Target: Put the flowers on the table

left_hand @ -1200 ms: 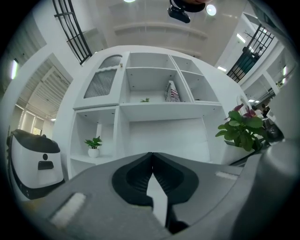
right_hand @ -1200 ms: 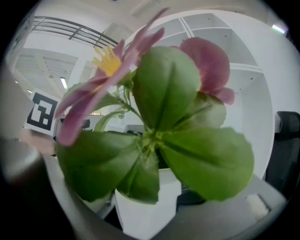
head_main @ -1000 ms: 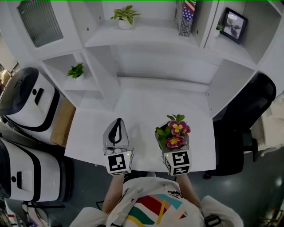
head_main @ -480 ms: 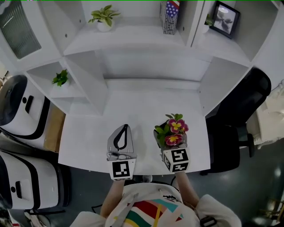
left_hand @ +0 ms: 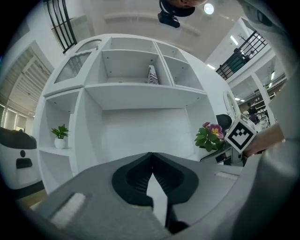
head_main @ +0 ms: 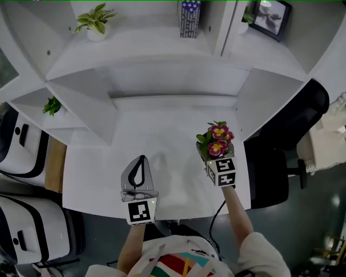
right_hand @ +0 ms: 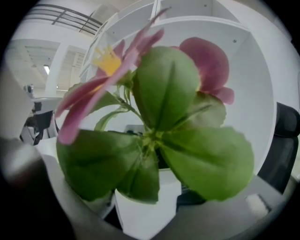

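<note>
At the table's [head_main: 162, 127] right edge, about midway back, your right gripper [head_main: 217, 155] is clamped on the white pot [right_hand: 147, 211] of the flowers [head_main: 218, 142]. They have pink blooms with yellow centres and broad green leaves, and they stand upright. The leaves fill the right gripper view. The pot sits between the two jaws, which are spread wide around it. Can't tell if the pot base touches the table or hangs just above it.

Near the front edge, left of middle, your left gripper [head_main: 141, 160] is clenched with its tips meeting and nothing between them, pointing toward the back edge. The two grippers are well apart.

On the shelf unit behind the back edge are a small potted plant [head_main: 96, 21], a flag-print box [head_main: 189, 11] and a picture frame [head_main: 268, 19]. A black chair [head_main: 292, 124] stands just past the right edge.
</note>
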`<state>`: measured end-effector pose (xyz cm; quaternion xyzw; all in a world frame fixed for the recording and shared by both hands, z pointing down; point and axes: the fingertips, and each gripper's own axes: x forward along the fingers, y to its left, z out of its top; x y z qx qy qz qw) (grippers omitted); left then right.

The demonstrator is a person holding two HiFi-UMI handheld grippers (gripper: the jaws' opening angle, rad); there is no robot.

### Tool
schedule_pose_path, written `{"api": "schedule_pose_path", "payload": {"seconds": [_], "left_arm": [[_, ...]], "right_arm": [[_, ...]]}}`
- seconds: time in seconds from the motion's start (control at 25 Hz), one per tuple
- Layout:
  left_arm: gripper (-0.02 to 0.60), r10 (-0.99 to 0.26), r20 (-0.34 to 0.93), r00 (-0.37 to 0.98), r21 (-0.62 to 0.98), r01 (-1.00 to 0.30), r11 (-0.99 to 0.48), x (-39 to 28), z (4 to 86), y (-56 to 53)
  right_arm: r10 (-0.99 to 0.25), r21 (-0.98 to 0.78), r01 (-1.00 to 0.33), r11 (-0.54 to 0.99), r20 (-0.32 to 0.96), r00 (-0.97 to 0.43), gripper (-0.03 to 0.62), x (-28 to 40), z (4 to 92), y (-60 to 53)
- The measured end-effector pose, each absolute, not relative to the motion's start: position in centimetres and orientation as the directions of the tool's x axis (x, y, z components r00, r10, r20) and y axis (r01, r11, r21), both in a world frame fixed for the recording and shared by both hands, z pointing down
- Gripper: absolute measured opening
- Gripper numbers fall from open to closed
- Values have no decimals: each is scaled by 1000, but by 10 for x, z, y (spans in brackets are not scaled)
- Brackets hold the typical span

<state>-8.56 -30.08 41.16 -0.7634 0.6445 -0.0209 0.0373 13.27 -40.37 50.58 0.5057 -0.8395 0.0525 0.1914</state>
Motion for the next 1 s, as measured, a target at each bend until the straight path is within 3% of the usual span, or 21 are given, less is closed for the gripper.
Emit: {"api": "schedule_pose_path", "payload": {"seconds": [0.36,0.8,1.0], "left_arm": [[-2,-987,90,133,-94,-986,-141,-89,449,-299],[-2,-981,173,84,-145,-983,-110,-108,471,-293],[-1,-978,190,87,-149,-982,-117,-109,484,-289]], "right_arm": [[-789,132,-869,477,500,-357,337,186,591,-491],[-822,90,-964,249,547,-161,337,247,646,-564],[-825,86,-974,212,550,-131,336,261,651,-573]]}}
